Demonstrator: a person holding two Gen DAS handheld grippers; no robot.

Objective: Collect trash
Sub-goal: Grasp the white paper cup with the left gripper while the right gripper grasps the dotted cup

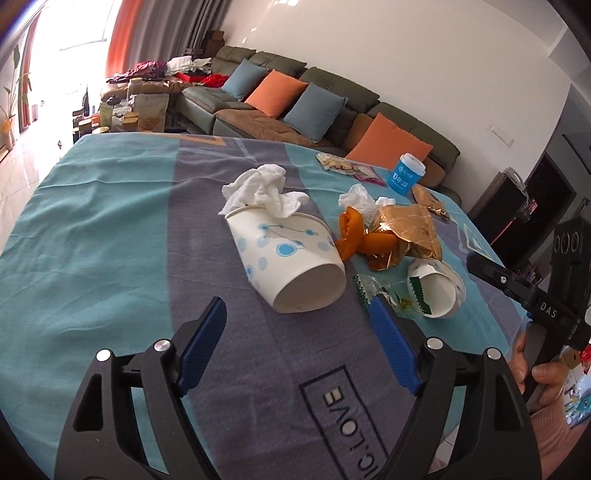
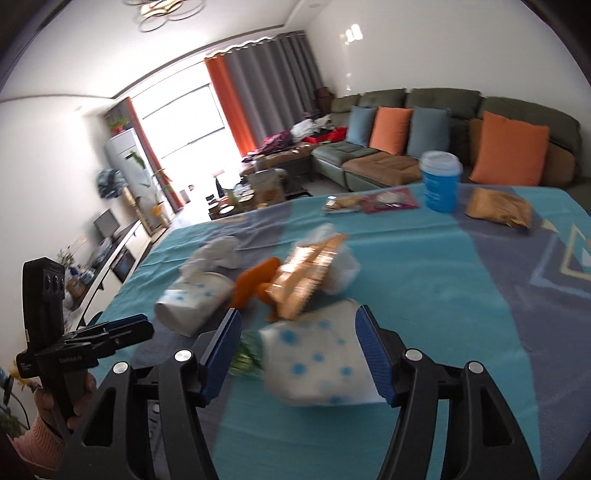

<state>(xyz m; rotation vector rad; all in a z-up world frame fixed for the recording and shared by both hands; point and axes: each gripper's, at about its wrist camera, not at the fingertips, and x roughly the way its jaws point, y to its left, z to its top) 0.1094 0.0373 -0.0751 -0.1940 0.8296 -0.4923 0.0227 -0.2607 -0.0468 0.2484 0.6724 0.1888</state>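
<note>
Paper cup (image 2: pixel 317 363) between right tongs (image 2: pixel 301 354)

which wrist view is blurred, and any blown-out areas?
Right wrist view: motion blur smears the near cup, foil wrapper and tissue; the window is overexposed. Left wrist view: sharp on the tipped cup, tissue and tablecloth; the window at top left is blown out. Both show strong fisheye bending at the edges.

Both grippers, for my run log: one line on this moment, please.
left gripper: open, behind tipped paper cup | right gripper: open, around second cup | nothing held
</note>
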